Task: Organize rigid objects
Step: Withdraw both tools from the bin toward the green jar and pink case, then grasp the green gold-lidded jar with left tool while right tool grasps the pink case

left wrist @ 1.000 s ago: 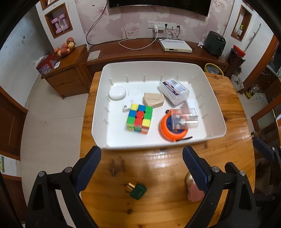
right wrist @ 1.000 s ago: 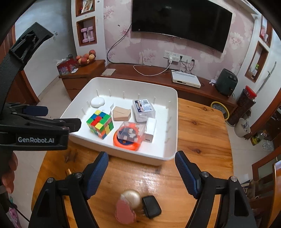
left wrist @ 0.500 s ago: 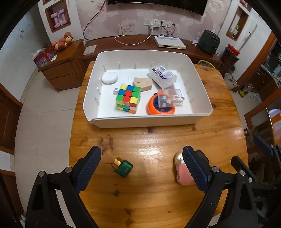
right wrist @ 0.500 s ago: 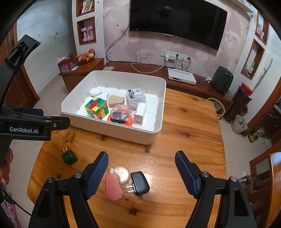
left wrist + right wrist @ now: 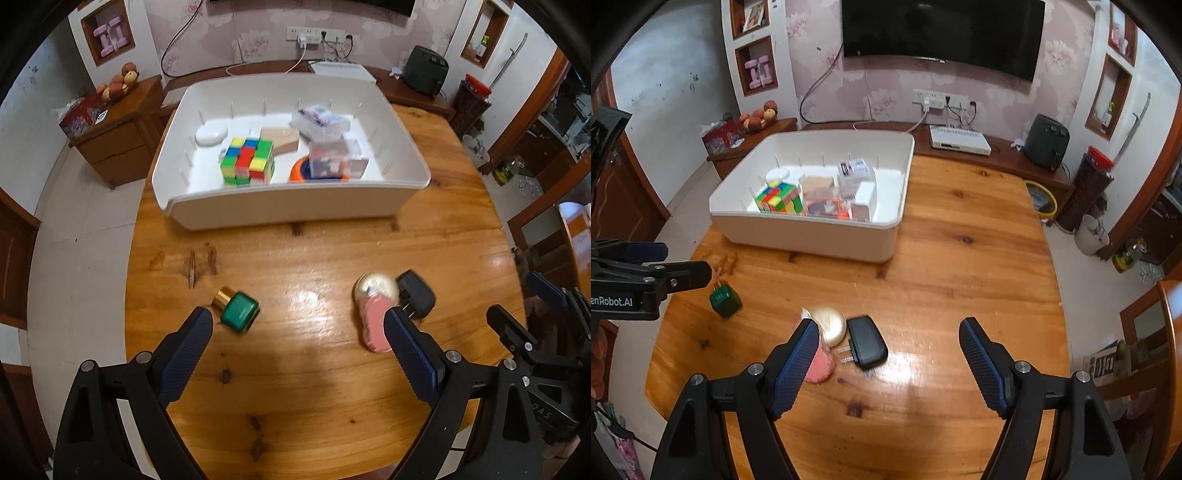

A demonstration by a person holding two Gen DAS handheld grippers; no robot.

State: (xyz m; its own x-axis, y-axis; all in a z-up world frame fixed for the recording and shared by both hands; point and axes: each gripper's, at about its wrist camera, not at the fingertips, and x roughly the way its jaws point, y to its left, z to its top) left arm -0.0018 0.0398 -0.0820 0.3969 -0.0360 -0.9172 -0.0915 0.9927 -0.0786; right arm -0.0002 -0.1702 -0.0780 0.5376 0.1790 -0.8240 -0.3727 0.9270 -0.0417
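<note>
A white bin [image 5: 288,208] [image 5: 812,236] on the round wooden table holds a colour cube [image 5: 247,160] [image 5: 779,199], an orange disc, clear boxes and other small items. On the bare table lie a green plug [image 5: 238,312] [image 5: 724,300], a pink and gold object [image 5: 375,306] [image 5: 823,343] and a black charger [image 5: 415,297] [image 5: 866,345]. My left gripper [image 5: 297,325] is open and empty above the table, the green plug just off its left fingertip. My right gripper [image 5: 886,328] is open and empty, with the charger between its fingers and the pink object by its left finger.
The table edge [image 5: 1058,295] drops to the floor on all sides. A low wooden cabinet [image 5: 122,125] with fruit stands at the left, a TV bench [image 5: 960,147] behind the bin. The left gripper's body [image 5: 635,280] reaches in at the left of the right wrist view.
Both grippers have pulled back from the bin and come lower over the near part of the table. The loose plug, pink object and charger now lie close to the fingertips. Both stay open.
</note>
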